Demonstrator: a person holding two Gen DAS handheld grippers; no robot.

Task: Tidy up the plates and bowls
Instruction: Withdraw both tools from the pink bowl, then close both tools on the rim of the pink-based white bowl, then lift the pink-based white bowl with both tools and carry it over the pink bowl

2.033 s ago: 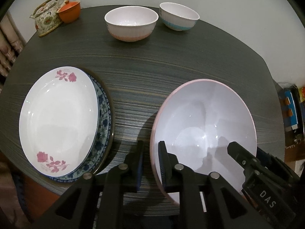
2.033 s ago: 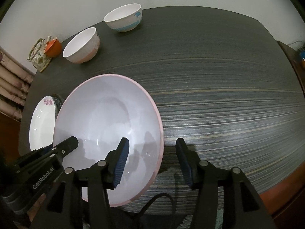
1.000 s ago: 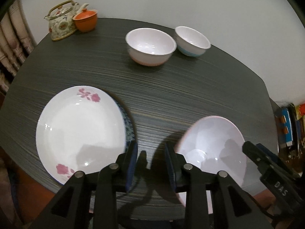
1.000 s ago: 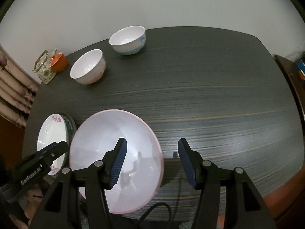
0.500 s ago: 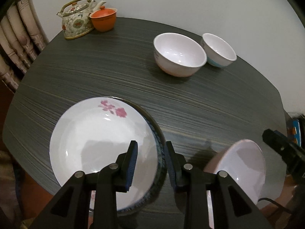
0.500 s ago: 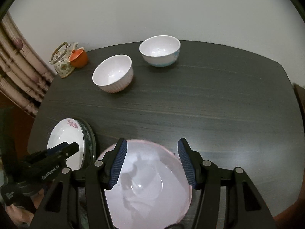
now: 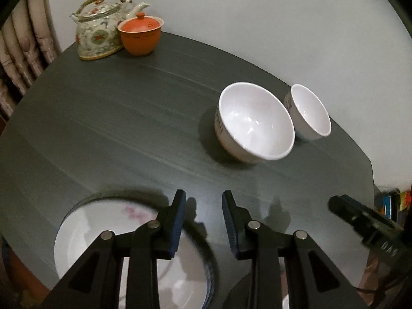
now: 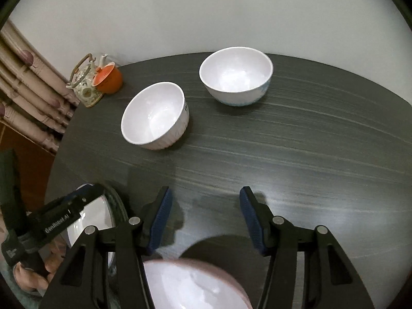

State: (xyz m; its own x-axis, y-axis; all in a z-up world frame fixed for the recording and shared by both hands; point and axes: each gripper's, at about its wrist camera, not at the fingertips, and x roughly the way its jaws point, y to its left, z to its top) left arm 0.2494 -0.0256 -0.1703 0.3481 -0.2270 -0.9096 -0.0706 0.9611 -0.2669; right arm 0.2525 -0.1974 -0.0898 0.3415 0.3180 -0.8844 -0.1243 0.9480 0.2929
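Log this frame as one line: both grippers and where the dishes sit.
left gripper: open, empty | right gripper: open, empty | pink-rimmed large bowl: near edge | flowered white plate: stacked | two white bowls: far side

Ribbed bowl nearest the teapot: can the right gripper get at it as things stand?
Probably yes. The right gripper is open and empty, and bare table lies between it and the ribbed bowl; nothing stands in between.

— Where did the bowls stand?
— Two white bowls sat upright near the far edge, the ribbed bowl (image 8: 155, 118) just beside the blue-patterned bowl (image 8: 236, 75).
— And the rest?
— A rose-printed plate (image 7: 113, 239) lay stacked on a blue-rimmed one; the pink-rimmed bowl (image 8: 193, 285) sat nearest.
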